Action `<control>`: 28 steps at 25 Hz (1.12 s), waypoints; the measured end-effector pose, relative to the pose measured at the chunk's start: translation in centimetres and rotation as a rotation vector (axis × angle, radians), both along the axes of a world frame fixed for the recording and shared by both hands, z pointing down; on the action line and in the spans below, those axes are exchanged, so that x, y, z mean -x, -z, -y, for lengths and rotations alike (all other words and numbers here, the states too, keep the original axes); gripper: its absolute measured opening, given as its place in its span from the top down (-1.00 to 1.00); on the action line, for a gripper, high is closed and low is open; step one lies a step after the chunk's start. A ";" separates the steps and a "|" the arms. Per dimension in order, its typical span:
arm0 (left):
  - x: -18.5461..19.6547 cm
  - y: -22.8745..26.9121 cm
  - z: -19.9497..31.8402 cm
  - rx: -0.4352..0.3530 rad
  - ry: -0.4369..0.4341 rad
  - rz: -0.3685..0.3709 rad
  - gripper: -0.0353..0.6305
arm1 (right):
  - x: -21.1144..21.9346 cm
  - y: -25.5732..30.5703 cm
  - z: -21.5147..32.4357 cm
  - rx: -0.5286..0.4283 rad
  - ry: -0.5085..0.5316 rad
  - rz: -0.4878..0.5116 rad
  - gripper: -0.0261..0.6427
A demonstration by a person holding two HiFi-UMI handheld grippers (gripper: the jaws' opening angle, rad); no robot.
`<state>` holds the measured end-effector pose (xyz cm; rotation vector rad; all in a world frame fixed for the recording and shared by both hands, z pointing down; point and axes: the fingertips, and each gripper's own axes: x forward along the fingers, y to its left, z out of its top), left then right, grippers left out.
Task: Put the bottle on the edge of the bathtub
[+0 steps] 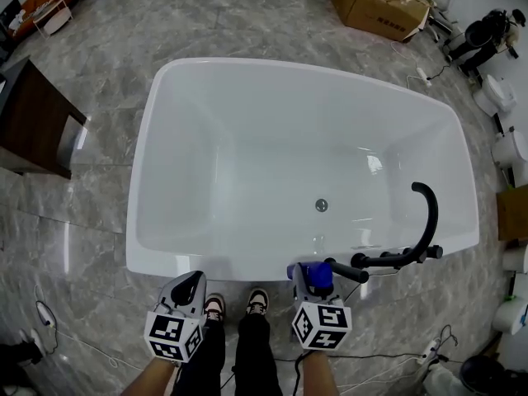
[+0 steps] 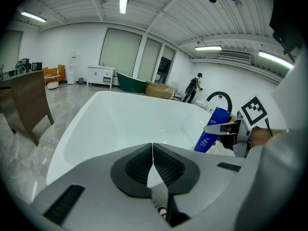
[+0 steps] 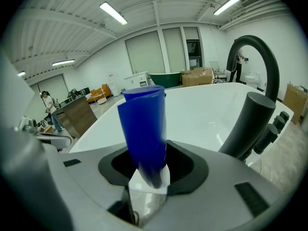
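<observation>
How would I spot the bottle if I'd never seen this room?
Find the big white bathtub. Over its near edge, beside the black faucet, is the bottle: the only bright blue thing there, clamped in the right gripper.

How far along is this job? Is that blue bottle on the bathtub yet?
Done: the blue bottle is picked up, clamped in the right tool. In hand: it is held at the bathtub's near rim, beside the black faucet; whether its base touches the rim I cannot tell. Left: stand it on the rim and let go. The left tool is shut and empty.
</observation>
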<state>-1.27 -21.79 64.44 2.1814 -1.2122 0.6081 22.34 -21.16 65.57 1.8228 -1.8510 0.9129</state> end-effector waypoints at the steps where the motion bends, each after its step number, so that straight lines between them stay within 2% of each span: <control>1: 0.2 0.0 -0.1 0.001 0.003 0.000 0.83 | 0.0 -0.1 0.2 -0.002 0.002 -0.005 0.41; 19: 1.8 -0.5 -0.3 0.008 0.024 0.005 0.83 | 0.9 -1.5 0.9 -0.052 0.025 -0.045 0.40; 28: 2.1 -0.7 -0.5 0.019 0.018 -0.001 0.83 | 1.9 -1.2 1.0 -0.049 0.067 -0.096 0.40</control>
